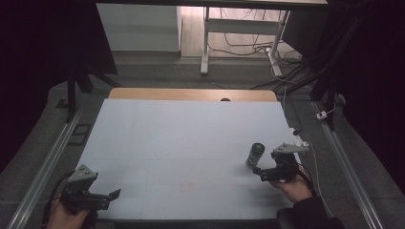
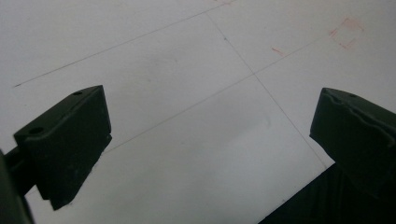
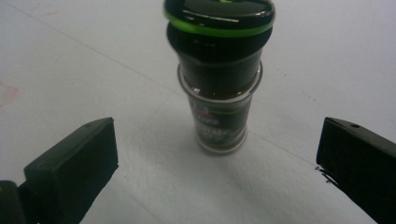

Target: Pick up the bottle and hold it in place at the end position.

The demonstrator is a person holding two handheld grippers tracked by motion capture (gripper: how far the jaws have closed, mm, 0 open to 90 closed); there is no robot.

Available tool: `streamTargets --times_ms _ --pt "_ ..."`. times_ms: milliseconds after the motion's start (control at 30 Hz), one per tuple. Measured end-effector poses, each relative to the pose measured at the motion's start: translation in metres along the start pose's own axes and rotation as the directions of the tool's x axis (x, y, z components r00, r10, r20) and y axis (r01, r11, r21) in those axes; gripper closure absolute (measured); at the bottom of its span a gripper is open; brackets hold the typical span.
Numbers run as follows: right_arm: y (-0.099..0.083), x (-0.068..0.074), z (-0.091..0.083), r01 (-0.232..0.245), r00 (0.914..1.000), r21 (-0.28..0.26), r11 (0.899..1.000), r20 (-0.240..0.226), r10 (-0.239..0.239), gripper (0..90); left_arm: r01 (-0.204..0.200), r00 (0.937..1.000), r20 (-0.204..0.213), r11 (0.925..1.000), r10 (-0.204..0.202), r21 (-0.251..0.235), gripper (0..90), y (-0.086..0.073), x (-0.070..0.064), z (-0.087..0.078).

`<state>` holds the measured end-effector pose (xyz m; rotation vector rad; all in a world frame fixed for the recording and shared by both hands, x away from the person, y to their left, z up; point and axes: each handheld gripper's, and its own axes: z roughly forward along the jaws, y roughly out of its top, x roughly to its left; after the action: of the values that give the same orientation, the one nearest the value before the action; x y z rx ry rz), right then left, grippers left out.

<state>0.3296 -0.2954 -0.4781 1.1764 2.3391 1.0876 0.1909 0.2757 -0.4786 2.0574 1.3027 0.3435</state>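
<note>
Daylight falls weakly on the desk [image 1: 181, 138], a pale, matte sheet crossed by faint seam lines and a few reddish smudges, with a strip of bare wood showing along its far edge. My right gripper [image 1: 261, 173] sits near the right edge, its fingers spread wide and empty, and just ahead of them stands the spice jar [image 1: 255, 155], upright on the sheet, apart from both pads. In the right gripper view the spice jar [image 3: 219, 88] shows a dark cap ringed in green, a glass body with dark contents and a printed label. My left gripper [image 1: 111, 196] rests at the near left corner, well apart from the jar, fingers likewise spread over bare surface, close to the near edge. Beyond the desk lie grey carpet, metal rails along both sides, white table legs [image 1: 205, 43] and tangled cables [image 1: 248, 45] on the floor; the rest of the room is dark.
</note>
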Motion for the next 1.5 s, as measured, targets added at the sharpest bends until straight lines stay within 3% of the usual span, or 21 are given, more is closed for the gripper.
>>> streamTargets --times_ms 433,667,833,1033,1100,1300,1500 --pt "0.002 -0.009 0.025 0.055 0.9983 0.039 0.998 -0.02 -0.054 0.5 -0.003 1.0 -0.001 1.0 0.003 0.005 0.0 0.0 0.0 0.0" --pt "0.005 -0.014 0.029 0.055 0.9977 0.032 0.998 -0.041 -0.054 18.9 -0.004 1.0 -0.002 1.0 0.004 0.006 0.0 0.0 0.0 0.0" --pt "0.007 -0.015 0.029 0.101 0.9934 0.028 0.995 -0.059 -0.099 33.7 -0.004 1.0 -0.003 1.0 0.004 0.008 0.0 0.0 0.0 0.001" --pt "0.009 -0.014 0.031 0.129 0.9894 0.029 0.991 -0.07 -0.127 43.1 -0.006 1.0 -0.004 0.9999 0.006 0.009 0.0 0.0 -0.001 0.001" --pt "0.009 -0.014 0.032 0.145 0.9864 0.03 0.989 -0.081 -0.143 50.2 -0.005 1.0 -0.004 0.9999 0.005 0.01 0.0 0.0 -0.001 0.001" --pt "0.009 -0.011 0.031 0.179 0.9822 0.025 0.983 -0.06 -0.178 52.6 -0.007 1.0 -0.005 0.9999 0.007 0.012 0.0 0.0 -0.001 0.001" --pt "0.01 -0.01 0.031 0.166 0.9851 0.033 0.986 -0.052 -0.164 53.0 -0.006 1.0 -0.006 0.9999 0.006 0.013 0.0 0.0 -0.001 0.001"
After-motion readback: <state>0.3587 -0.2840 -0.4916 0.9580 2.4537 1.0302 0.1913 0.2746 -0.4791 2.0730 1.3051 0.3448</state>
